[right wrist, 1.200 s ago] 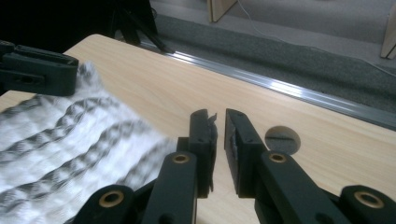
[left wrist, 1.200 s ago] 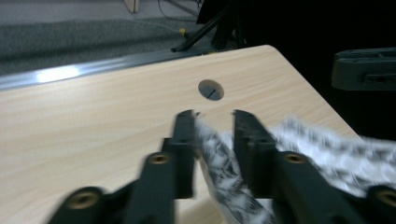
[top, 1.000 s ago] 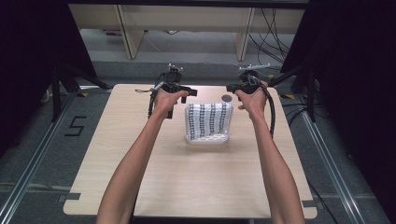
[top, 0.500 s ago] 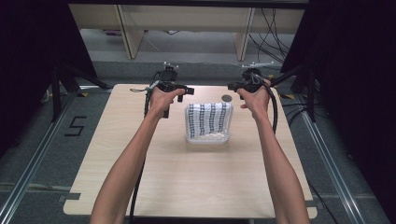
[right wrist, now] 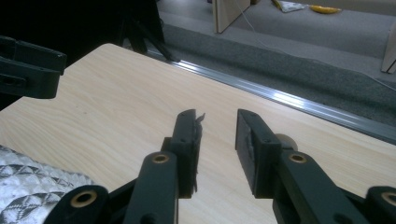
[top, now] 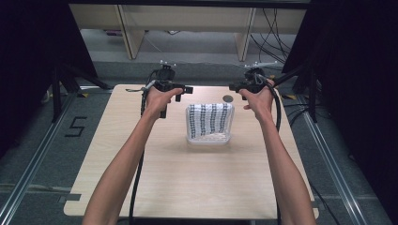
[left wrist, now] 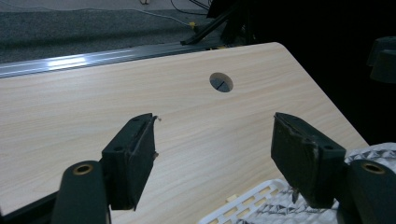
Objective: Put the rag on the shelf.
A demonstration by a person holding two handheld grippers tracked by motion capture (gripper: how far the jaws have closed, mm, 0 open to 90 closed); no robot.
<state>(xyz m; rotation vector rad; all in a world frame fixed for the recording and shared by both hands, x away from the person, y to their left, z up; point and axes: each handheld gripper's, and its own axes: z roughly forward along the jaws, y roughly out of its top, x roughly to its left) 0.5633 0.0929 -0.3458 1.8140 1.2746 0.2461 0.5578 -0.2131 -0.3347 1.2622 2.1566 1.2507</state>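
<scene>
Patterned cloth (top: 209,119) hides the white basket's (top: 209,139) contents.

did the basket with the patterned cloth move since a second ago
No. The basket sits at the same spot on the table, just below and left of the round hole, as before.

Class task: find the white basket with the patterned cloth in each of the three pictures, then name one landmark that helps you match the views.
High view: the white basket sits mid-table, between the two hands.
Left gripper view: its corner is at the bottom edge, right of centre, beside the right-hand jaw.
Right gripper view: the patterned cloth is at the bottom-left corner.
Shared landmark: the round hole in the table.
</scene>
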